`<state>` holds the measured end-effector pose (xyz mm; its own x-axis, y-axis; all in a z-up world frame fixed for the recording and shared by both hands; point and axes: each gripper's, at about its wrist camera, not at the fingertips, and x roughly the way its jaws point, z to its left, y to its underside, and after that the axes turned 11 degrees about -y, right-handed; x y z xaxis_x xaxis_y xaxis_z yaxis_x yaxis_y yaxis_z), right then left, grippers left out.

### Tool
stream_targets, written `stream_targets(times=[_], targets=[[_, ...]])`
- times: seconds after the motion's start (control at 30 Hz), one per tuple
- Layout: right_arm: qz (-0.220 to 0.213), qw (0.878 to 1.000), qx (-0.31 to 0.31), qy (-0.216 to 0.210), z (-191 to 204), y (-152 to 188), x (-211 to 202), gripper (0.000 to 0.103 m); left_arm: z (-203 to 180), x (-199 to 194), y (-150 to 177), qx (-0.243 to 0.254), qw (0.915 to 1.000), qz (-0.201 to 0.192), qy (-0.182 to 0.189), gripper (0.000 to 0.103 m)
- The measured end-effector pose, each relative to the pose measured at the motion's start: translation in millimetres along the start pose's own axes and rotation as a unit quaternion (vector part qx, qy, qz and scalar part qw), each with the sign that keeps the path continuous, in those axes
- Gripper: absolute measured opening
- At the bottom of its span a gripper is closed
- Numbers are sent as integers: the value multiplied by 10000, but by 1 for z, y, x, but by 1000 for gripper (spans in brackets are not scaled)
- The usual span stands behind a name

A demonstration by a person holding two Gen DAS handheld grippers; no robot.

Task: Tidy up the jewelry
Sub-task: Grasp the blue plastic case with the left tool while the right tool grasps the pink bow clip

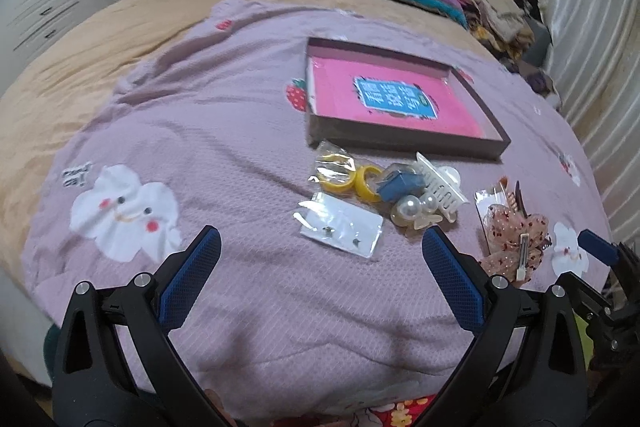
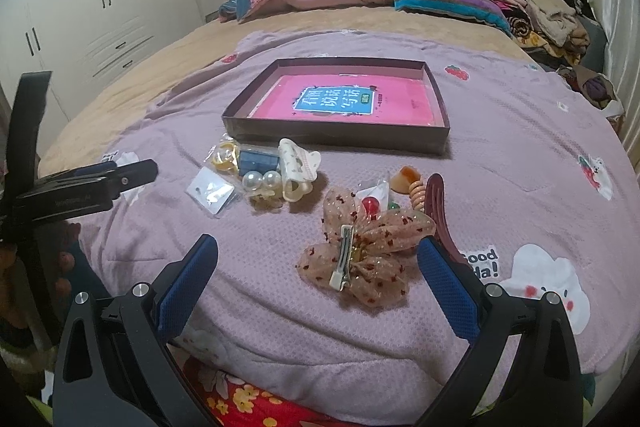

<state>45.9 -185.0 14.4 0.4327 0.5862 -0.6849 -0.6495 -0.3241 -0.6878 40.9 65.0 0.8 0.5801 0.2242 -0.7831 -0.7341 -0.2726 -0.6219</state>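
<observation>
Lying between bow clip (image 2: pixel 366 251) and box (image 2: pixel 336 137): hairpins.

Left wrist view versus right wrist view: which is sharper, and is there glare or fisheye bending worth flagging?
Left wrist view: softer, the label in the shallow box smeared, bed edges strongly bowed. Right wrist view: crisper, the label inside the box is sharp and the bow hair clip detailed; glare patches on the glossy wardrobe doors; same barrel distortion and dark corners.
</observation>
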Motion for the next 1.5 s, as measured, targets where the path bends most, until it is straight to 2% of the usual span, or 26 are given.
stream_targets(times=[0.2,0.4,0.53,0.57,0.67,0.73,0.8,0.9,0.93,1.1,1.17,1.27,1.4,1.5], targets=[[47,9999,106,35,-9,-1,9,99,-18,20,-12,249,9995,117,177,95],[128,9997,190,29,-17,3,16,99,-36,37,-26,476,9972,125,569,94],[162,9996,231,47,-22,4,20,99,-45,55,-33,513,9950,336,787,94],[176,9995,248,53,-23,4,21,99,-47,59,-34,512,9942,400,853,92],[210,9994,281,43,-27,6,26,99,-55,69,-37,562,9924,519,963,76],[250,9991,330,38,-30,7,29,99,-57,74,-37,561,9916,582,1006,73],[282,9988,409,7,-35,8,33,98,-59,79,-38,582,9907,639,1049,66],[341,9985,426,1,-38,7,39,83,-61,86,-37,603,9898,727,1067,57],[377,9984,418,-1,-39,8,42,80,-61,88,-38,614,9896,742,1068,57],[458,9981,414,-40,-40,8,48,62,-65,92,-39,691,9886,755,1104,42],[506,9977,448,-49,-42,10,50,48,-67,94,-38,723,9881,785,1106,39],[504,9975,491,-56,-48,12,49,36,-71,95,-36,822,9871,804,1114,39],[442,9976,522,-46,-55,11,44,29,-78,95,-37,998,9854,788,1132,39],[396,9976,567,-58,-61,10,40,28,-84,96,-38,1156,9837,752,1153,39]])
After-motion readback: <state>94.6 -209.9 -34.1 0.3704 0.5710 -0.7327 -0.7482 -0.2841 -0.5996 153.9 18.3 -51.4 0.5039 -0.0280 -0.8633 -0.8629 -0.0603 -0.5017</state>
